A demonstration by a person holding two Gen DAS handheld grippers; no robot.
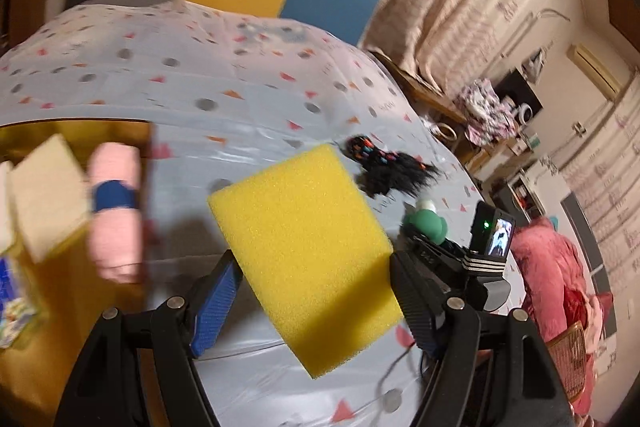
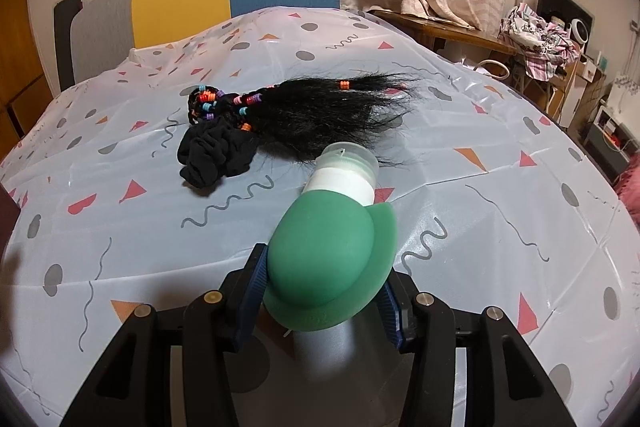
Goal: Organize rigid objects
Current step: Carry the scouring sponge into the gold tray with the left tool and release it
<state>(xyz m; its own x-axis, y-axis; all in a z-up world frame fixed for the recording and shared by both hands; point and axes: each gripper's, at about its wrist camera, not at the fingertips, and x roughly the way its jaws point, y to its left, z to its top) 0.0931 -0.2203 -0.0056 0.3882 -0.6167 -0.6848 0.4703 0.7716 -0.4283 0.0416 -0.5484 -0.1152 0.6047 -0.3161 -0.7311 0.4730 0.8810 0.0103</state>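
The left gripper (image 1: 316, 291) carries the yellow sponge (image 1: 306, 261) clenched in its jaws, probably boxward, while the right gripper (image 2: 320, 301) pinches the green bottle (image 2: 334, 247), likely waiting.

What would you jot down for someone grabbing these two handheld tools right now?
Left tool: holding the yellow sponge above the table, beside the yellow box.
Right tool: shut on the green squeeze bottle, over the tablecloth.
Done: pink roll and pale sponges are at the box.
Left: drop off sponge and bottle; black hairpiece and scrunchie lie on the cloth.
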